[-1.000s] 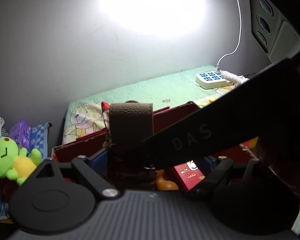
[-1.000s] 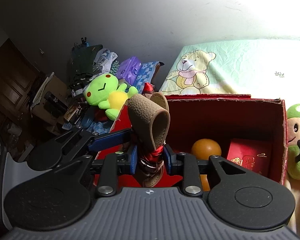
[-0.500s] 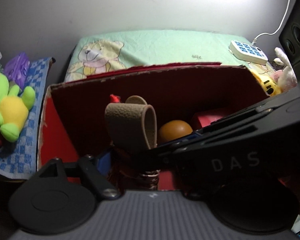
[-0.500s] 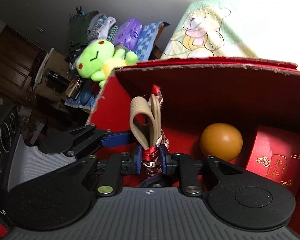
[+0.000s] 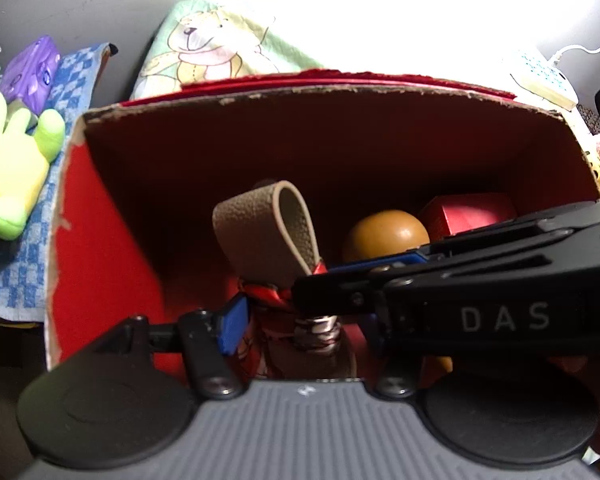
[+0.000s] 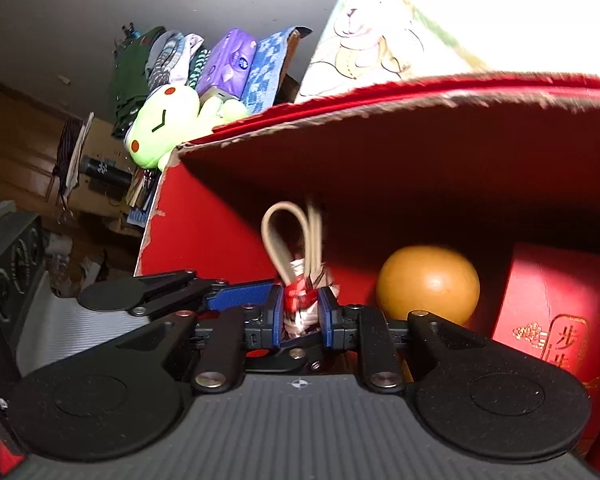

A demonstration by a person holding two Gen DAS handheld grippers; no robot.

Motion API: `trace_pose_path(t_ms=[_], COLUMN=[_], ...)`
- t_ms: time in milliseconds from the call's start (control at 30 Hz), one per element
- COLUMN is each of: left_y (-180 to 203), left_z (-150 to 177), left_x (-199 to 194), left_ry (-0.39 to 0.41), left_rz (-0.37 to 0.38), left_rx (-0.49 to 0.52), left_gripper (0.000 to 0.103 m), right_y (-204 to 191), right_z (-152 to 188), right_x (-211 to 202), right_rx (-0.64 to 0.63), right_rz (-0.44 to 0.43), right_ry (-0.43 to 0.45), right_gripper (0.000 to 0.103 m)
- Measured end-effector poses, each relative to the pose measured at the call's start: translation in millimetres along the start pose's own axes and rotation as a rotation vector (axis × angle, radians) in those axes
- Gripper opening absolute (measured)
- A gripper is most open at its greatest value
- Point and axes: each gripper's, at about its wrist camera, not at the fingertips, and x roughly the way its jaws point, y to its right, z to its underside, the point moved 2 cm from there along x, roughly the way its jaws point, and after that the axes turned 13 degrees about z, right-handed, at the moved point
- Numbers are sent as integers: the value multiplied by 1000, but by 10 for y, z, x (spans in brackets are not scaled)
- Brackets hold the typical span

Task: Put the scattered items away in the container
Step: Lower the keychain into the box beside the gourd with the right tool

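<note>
Keychain strap (image 5: 268,236), tan loop upward with its long axis near vertical, hangs inside the red box (image 5: 100,216), toward its left wall. Left hand-held gripper (image 5: 296,320): jaws apart beside it, grip unclear. Right hand-held gripper (image 6: 300,312) pinches its red wrapping. Lower to the floor, well apart from the orange (image 6: 428,284), then release.

Behind the scene lies a pale green sheet (image 5: 236,44) printed with a teddy bear. To its left, a blue checked towel (image 5: 24,248) carries a lime-green plush toy (image 5: 12,168), and a purple tissue pack (image 5: 30,70) sits just beyond it. A white power strip (image 5: 544,80) with a white cable (image 5: 580,46) rests at the far right. A dark wooden door (image 6: 16,148) stands further off, beside clutter too dim to identify.
</note>
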Motion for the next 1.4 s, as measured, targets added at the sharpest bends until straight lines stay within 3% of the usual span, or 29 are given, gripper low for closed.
trace_pose_path(t_ms=[100,333,467,533,700,767,967,1233,1400], left_y=[-2,-39,-35,-10,0,-6,-80,115,290], left_z=[-17,-18,-15,-17,-55,-61,-74,-58,-77], left_x=[76,111,124,133,140,140,148,80,180], left_ry=[-41,-56,-58,-68,-87,-89,-110,-146,-218], left_rz=[12,22,18,27,94,102,133,184,191], left_rx=[-3,-17,-5,22,38,41,-16,61,141], left_gripper=[52,52,53,58,71,71,71,71,75], right_y=[27,95,148,153,98,41,-80,-79,74], right_z=[1,-5,-12,-15,-46,-53,-49,56,106], right_x=[13,-30,-61,-65,42,97,160,-12,-13], right_rx=[17,46,78,79,45,19,-25,20,102], right_rz=[29,64,67,73,52,80,83,158,171], right_ry=[-10,27,55,60,2,4,-16,-77,-112], right_gripper=[20,21,22,22,23,31,25,23,26])
